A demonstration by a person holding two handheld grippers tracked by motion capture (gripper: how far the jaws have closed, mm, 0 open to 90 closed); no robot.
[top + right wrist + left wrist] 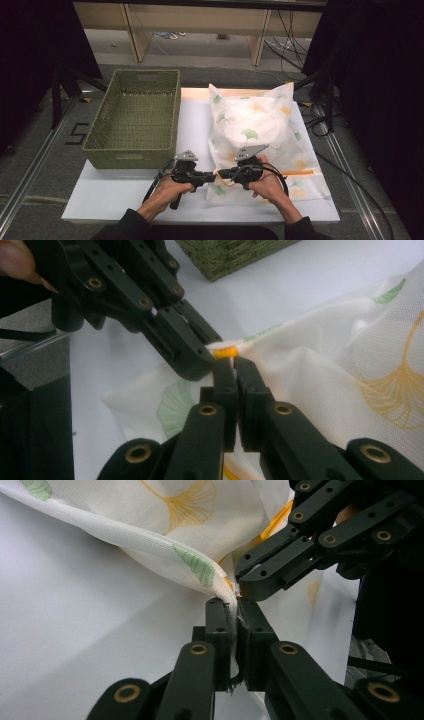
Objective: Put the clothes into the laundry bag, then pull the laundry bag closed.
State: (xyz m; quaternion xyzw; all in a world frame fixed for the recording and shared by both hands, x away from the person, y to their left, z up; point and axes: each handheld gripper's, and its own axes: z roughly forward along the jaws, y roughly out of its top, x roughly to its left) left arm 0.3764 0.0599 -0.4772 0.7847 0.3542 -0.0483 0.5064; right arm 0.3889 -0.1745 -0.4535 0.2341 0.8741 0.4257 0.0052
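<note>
High view: mesh laundry bag (260, 140), white w/ green and yellow leaf print, is lying on the white board (125, 200), just right of the green woven basket (135, 117). Both grippers are meeting at the bag's near left corner, by the orange zip (300, 173) end. Left gripper (205, 176) is reaching in from the bag's left side, right gripper (225, 175) is sitting over the bag's near edge; a hand is wrapping each handle.

Left gripper view: left gripper (234, 611) is pinching the bag's hem (227, 587), jaws nearly together w/ fabric between the pads. Right gripper is crossing in from upper right, its tips touching the bag (175, 540) just above that hem.

Right gripper view: right gripper (233, 362) is standing w/ jaws pressed narrow, tips at the bag's edge right at the orange zip (224, 352) bit; whether fabric is actually caught btwn them can't be told. Left gripper is coming in from upper left, touching the same bag (320, 365) corner. Basket (225, 255) is showing beyond the bag, at top.
</note>
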